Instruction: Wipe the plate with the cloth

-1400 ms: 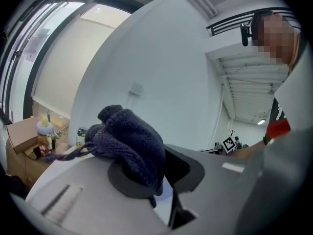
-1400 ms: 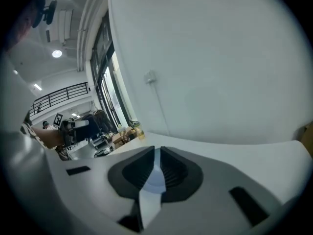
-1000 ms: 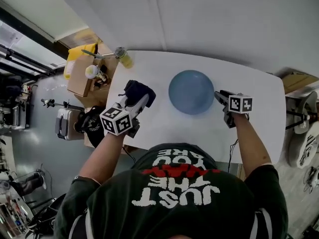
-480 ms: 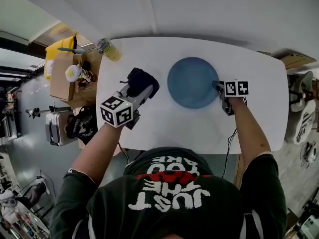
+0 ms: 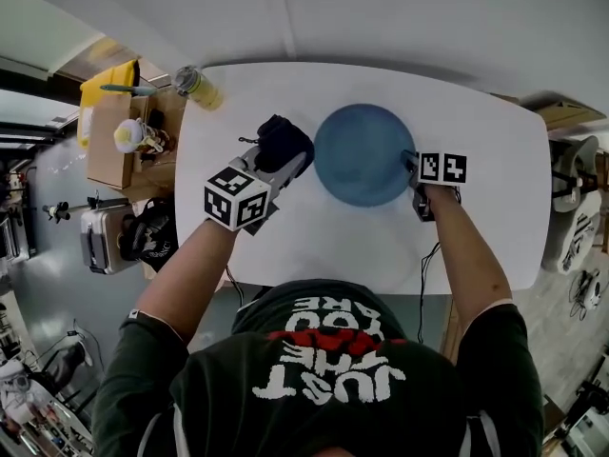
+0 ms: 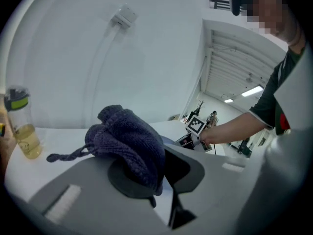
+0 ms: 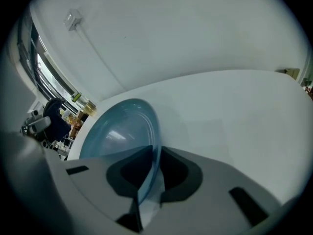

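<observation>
A blue plate (image 5: 363,153) lies on the white table (image 5: 381,246). My right gripper (image 5: 411,165) is at the plate's right edge, tilted down. In the right gripper view the plate's rim (image 7: 155,131) runs between the jaws of the right gripper (image 7: 155,170), which are closing, with both pads against the rim. My left gripper (image 5: 285,163) sits just left of the plate, shut on a bunched dark blue knitted cloth (image 5: 284,141). In the left gripper view the cloth (image 6: 129,141) bulges out over the left gripper (image 6: 161,173), a cord dangling to the left.
A bottle of yellow liquid (image 5: 198,86) stands at the table's far left corner; the bottle (image 6: 22,126) also shows in the left gripper view. Beside the table on the left are a cardboard box (image 5: 109,146) with small items and a bag (image 5: 100,239) on the floor.
The left gripper has carried the cloth to the right and down, close to the plate's left edge. The right gripper has sunk onto the plate's right rim.
</observation>
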### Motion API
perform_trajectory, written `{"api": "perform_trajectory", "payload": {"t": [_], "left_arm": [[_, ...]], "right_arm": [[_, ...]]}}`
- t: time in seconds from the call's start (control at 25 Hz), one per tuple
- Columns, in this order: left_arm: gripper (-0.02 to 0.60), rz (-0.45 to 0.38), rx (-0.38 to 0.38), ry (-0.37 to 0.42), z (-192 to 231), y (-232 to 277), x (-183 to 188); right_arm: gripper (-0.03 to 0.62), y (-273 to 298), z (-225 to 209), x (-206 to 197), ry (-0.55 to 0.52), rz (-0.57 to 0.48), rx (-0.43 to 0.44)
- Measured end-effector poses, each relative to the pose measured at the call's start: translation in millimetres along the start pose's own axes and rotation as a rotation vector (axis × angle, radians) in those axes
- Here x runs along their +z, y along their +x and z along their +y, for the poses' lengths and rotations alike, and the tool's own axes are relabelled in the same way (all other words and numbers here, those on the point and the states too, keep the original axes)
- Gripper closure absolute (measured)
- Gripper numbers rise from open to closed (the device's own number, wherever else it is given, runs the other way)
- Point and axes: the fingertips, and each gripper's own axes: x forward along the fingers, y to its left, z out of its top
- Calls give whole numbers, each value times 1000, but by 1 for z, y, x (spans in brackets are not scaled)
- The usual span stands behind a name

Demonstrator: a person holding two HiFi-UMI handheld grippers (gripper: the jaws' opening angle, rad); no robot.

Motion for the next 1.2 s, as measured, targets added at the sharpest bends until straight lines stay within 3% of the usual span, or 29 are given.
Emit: {"api": "perform_trajectory", "payload": {"t": [0.12,0.36,0.52,0.64,0.76,0.96,1.2], "left_arm": [[529,99,-10,95,-6,34,9],[529,425,40,294,5,134,-17],[529,583,84,332,18,176,-45],[529,622,116,348,24,193,-47],[529,638,123,413,20,198,-39],[529,633,75,417,6,220,-41],[531,672,32,542,-16,245,-45]], "right_arm": [[545,-2,-1,0,14,-12,-21],[546,-4,-1,0,31,-30,-44],[546,-3,-2,0,40,-37,-51],[546,-4,-2,0,34,-35,-48],[548,-3,-1,0,37,-39,-43],[549,-3,0,-2,54,-45,-33],[551,-4,2,-5,63,-50,-30]]}}
